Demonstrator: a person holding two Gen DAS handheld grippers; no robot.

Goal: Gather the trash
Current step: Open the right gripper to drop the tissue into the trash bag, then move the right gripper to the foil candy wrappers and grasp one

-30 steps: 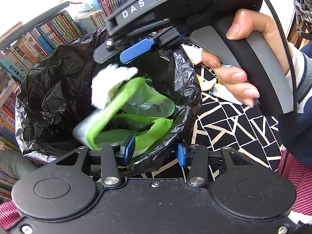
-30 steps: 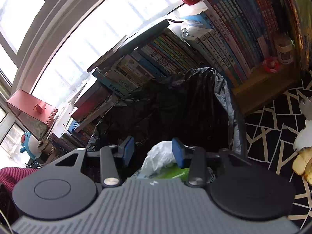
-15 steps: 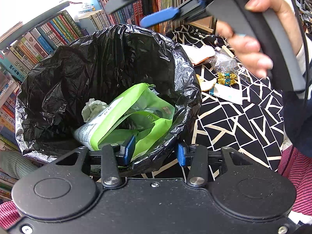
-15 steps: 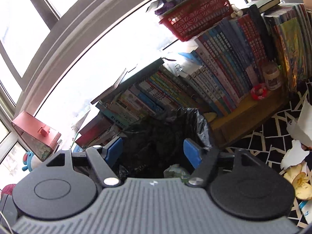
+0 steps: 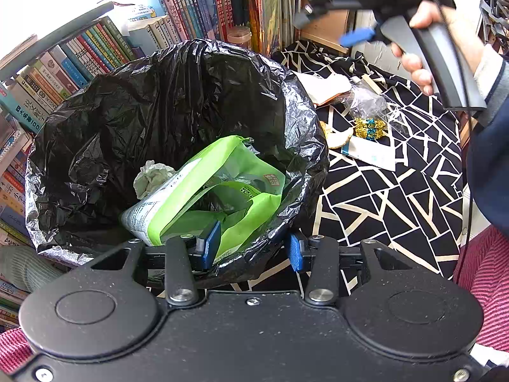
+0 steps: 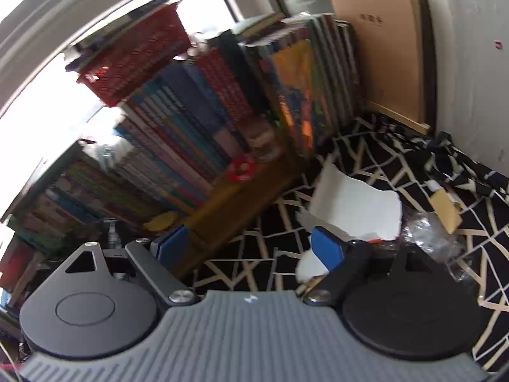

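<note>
A bin lined with a black bag (image 5: 159, 102) fills the left wrist view. Inside lie a green packet (image 5: 206, 191) and a crumpled white tissue (image 5: 152, 178). My left gripper (image 5: 253, 248) is shut on the bin's near rim, with the bag's edge between its blue pads. A hand holds my right gripper (image 5: 331, 25) high at the upper right, away from the bin, open and empty. In the right wrist view that gripper (image 6: 251, 248) faces a torn white paper (image 6: 353, 203) on the black patterned cloth (image 6: 254, 254).
More litter lies on the cloth right of the bin: a clear plastic wrapper (image 5: 369, 102), a gold and blue wrapper (image 5: 369, 127), a white card (image 5: 369, 156), a peel (image 5: 337, 133). Rows of books (image 5: 191, 6) stand behind the bin. A wooden board (image 6: 381, 44) leans at the back.
My right gripper let go of the white tissue into the bin, opened wide, and rose up and to the right, turning toward the cloth. The left gripper has not moved.
</note>
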